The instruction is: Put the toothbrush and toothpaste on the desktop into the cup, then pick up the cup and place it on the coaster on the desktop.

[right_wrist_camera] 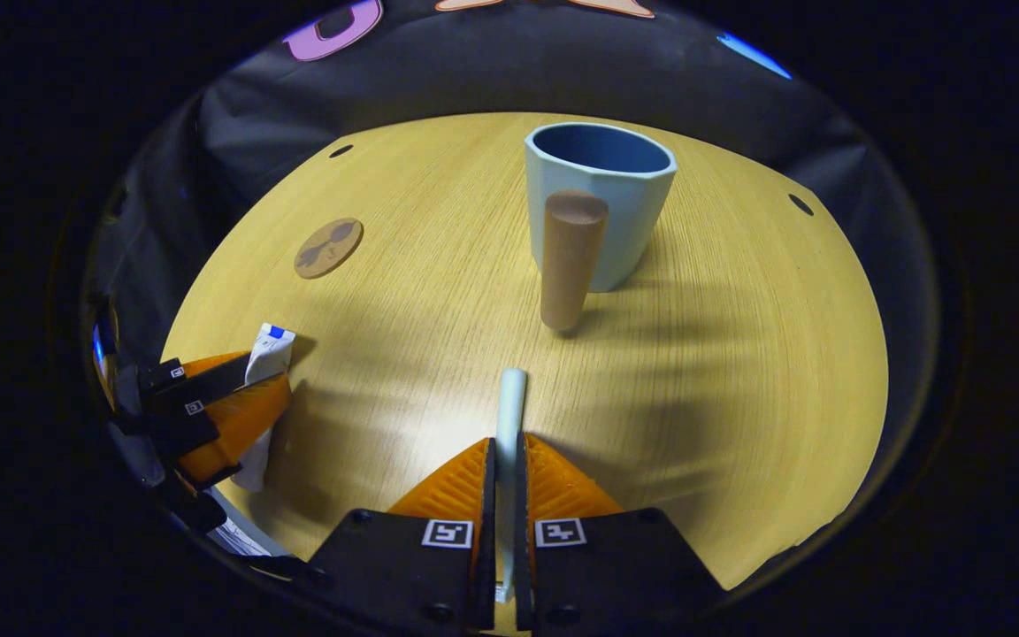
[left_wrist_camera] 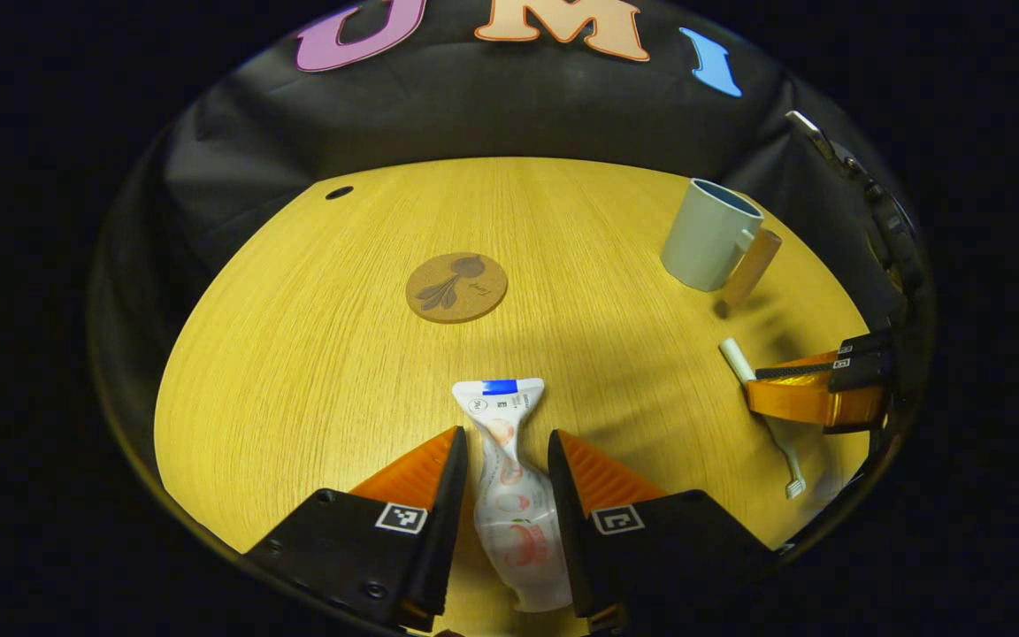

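The white toothpaste tube lies flat on the wooden desktop, crimped end pointing away, and my left gripper is shut on its middle. My right gripper is shut on the pale toothbrush handle, which sticks out ahead of it. In the left gripper view the right gripper sits low at the right across the toothbrush, bristles toward me. The light blue cup with a wooden handle stands upright beyond the right gripper. The round cork coaster lies ahead of the left gripper.
The left gripper with the toothpaste tube shows at the left of the right gripper view, the coaster beyond it. The desktop has small dark holes near its far edge. Black cloth walls close in the back and sides.
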The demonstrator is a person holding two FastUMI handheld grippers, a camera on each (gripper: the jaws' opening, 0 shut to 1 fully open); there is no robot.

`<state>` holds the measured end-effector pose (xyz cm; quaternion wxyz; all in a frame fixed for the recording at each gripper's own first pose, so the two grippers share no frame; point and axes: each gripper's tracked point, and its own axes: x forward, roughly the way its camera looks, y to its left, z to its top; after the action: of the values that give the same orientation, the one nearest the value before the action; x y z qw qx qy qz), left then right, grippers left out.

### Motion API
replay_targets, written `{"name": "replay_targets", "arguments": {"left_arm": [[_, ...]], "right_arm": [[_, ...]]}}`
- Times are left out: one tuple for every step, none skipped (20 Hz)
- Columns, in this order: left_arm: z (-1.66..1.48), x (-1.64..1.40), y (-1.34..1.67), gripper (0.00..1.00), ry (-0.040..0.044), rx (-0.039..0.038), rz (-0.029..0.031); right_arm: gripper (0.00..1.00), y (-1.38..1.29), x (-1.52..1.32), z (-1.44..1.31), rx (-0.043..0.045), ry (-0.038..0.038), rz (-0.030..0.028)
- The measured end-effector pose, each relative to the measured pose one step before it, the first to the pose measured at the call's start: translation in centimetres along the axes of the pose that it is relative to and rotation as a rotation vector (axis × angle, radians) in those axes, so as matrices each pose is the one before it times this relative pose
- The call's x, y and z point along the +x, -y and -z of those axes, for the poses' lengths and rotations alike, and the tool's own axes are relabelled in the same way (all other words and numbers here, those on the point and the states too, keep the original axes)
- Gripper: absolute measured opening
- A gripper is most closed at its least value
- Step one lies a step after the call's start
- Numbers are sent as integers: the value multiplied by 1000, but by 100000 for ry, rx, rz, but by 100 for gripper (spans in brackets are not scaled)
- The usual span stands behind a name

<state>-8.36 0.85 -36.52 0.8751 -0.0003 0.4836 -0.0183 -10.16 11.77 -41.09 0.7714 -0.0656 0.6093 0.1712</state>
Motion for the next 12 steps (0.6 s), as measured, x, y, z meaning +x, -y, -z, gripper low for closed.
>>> {"name": "replay_targets", "arguments": {"left_arm": [[-12, 161, 390, 49, 21, -376, -12], [-55, 77, 228, 46, 164, -241, 106], [108, -31, -160, 45, 153, -92, 22], [-71, -16, -31, 45, 224, 127, -117], [-43, -26, 6, 45, 38, 8, -130], [51, 14, 14, 44, 109, -59, -136], [48, 3, -6, 45, -24, -142, -34], [-25, 35, 5, 45, 62, -33, 40], [21, -34, -16, 45, -35, 56, 32], [-54, 19, 10, 45, 82, -30, -23], [9, 15, 23, 45, -106, -9, -37], [-32, -45, -14, 45, 117, -92, -53]], "right_arm": [[12, -44, -117, -53, -206, -328, 25], [12, -118, 22, 4, -48, -530, 168], [13, -54, 10, -35, -797, 236, 290], [14, -113, 6, 30, -1026, 107, 461], [16, -26, -155, -149, -1409, 675, 711], [18, -95, 49, -24, -1754, 542, 738], [22, 206, -127, -57, -1215, 406, 1110], [24, 224, -85, -61, -6, 351, 743], [30, -56, 42, 70, 643, -152, 499], [30, 44, 13, 27, 859, 139, 221], [33, -8, 39, 107, 27, -464, -590], [32, 26, 10, -145, 215, -85, -491]]}}
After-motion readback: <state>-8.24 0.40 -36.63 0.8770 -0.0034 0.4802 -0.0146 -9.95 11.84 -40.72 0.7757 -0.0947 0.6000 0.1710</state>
